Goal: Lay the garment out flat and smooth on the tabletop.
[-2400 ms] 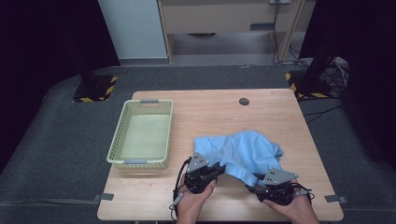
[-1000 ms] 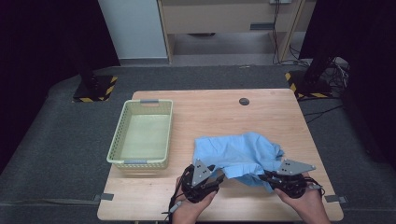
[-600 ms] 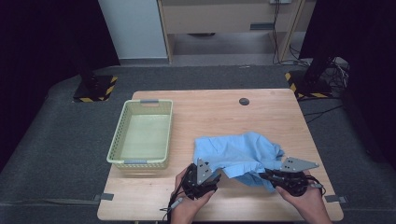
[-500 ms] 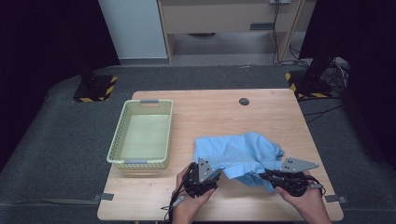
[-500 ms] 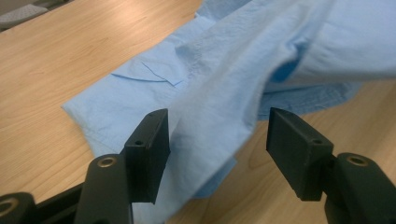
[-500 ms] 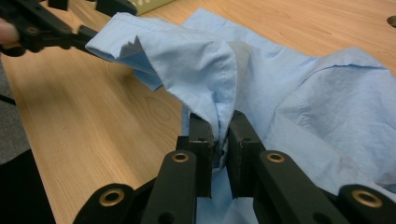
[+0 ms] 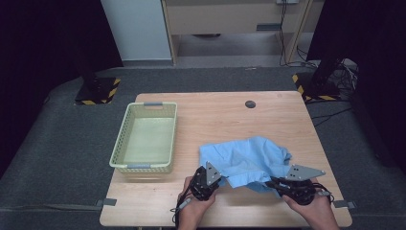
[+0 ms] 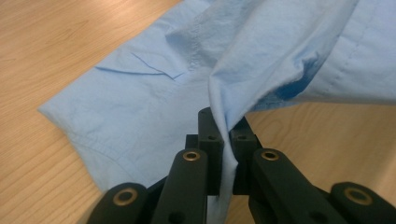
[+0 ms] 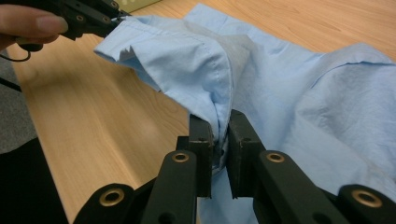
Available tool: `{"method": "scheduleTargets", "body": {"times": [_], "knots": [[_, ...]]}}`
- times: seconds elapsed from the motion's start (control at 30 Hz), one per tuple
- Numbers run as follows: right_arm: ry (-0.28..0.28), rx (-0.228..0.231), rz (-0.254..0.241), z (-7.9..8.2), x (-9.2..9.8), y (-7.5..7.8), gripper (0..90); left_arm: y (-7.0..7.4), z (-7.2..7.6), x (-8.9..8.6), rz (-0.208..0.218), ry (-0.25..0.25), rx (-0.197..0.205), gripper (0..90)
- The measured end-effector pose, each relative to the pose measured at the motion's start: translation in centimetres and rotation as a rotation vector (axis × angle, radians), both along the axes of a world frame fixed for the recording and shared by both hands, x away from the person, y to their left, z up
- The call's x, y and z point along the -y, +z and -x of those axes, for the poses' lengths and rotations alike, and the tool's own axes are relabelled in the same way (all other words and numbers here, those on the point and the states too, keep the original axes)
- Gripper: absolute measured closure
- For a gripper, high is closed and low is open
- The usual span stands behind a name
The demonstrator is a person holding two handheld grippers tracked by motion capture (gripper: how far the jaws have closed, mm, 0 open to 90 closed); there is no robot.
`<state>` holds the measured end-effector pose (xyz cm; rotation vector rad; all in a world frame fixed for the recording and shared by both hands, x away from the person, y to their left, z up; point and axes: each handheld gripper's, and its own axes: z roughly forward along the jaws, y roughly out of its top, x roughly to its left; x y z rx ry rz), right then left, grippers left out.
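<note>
1. We have the left tongs [image 8: 223, 140], which have just been closing, clamped on a fold of the blue shirt [image 7: 249, 160].
2. The right tongs [image 9: 219, 140] pinch another fold.
3. The shirt lies crumpled right of the basket [image 7: 143, 165], on the desk [image 7: 215, 115]; folding looks barely begun.

basket [image 7: 146, 139] at left, tabletop [image 7: 268, 120] beyond open
</note>
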<state>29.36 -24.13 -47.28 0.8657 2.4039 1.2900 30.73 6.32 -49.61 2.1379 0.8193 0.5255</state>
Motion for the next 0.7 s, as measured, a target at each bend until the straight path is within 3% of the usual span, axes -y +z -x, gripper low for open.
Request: {"method": "scheduleTargets", "body": {"times": [0.13, 0.3, 0.7], "knots": [[0.015, 0.006, 0.004, 0.6, 0.1, 0.5, 82.3, 0.9, 1.0, -0.5, 0.030, -0.009, -0.003, 87.9], [0.027, 0.011, 0.001, 1.1, 0.0, 1.3, 82.3, 2.3, 1.9, -0.7, 0.058, -0.007, 0.029, 88.0], [0.033, 0.018, 0.001, 2.4, 0.2, 3.6, 82.3, 5.1, 3.1, -1.0, 0.134, -0.017, 0.056, 88.2]]}}
